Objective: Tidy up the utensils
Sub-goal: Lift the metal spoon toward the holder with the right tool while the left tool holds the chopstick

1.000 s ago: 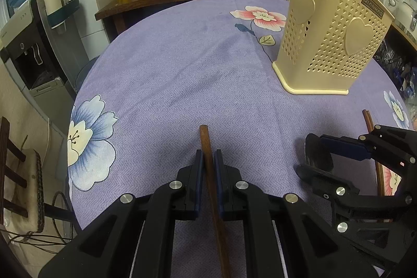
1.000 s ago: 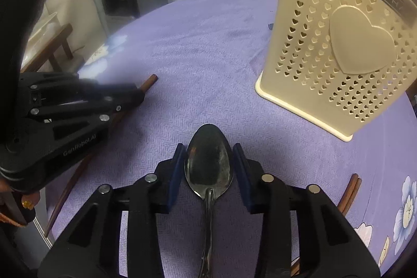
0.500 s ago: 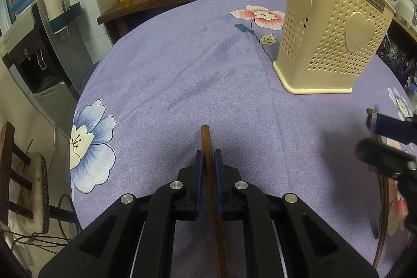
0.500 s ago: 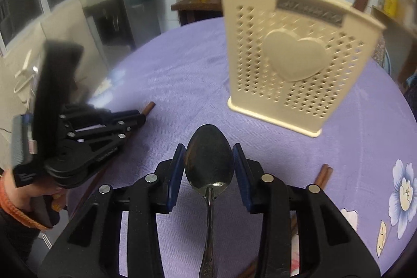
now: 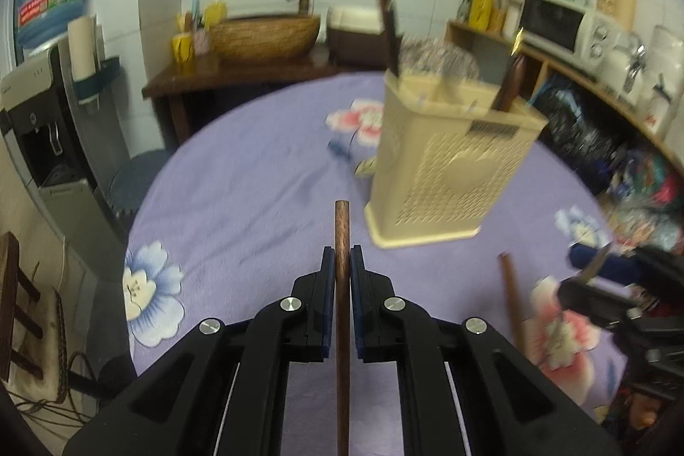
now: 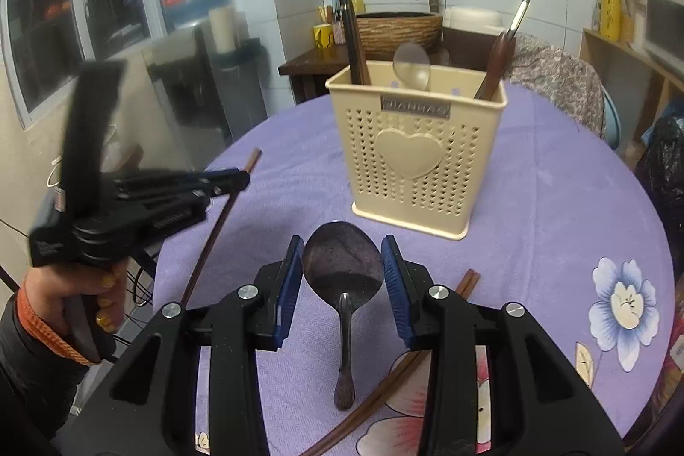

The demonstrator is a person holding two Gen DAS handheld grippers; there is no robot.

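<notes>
My left gripper (image 5: 342,263) is shut on a brown wooden chopstick (image 5: 342,310), held above the purple flowered tablecloth (image 5: 239,199). From the right wrist view that left gripper (image 6: 239,178) hangs at the left with the chopstick (image 6: 209,238) slanting down from it. My right gripper (image 6: 342,263) is shut on the bowl of a metal spoon (image 6: 342,263), handle pointing back. The beige perforated utensil holder (image 6: 417,152) stands ahead with dark chopsticks, a pale spoon and a brown-handled utensil in it; it appears blurred as the holder (image 5: 449,165) in the left view.
A pair of brown chopsticks (image 6: 410,362) lies on the cloth under my right gripper, seen also as chopsticks (image 5: 511,289) in the left view. A wooden side table with a woven basin (image 5: 265,37) stands behind, a water dispenser (image 5: 38,105) at left, shelves at right.
Both grippers have risen off the cloth with the chopstick and the spoon and tilted up, so the holder's open top and the room behind now show.
</notes>
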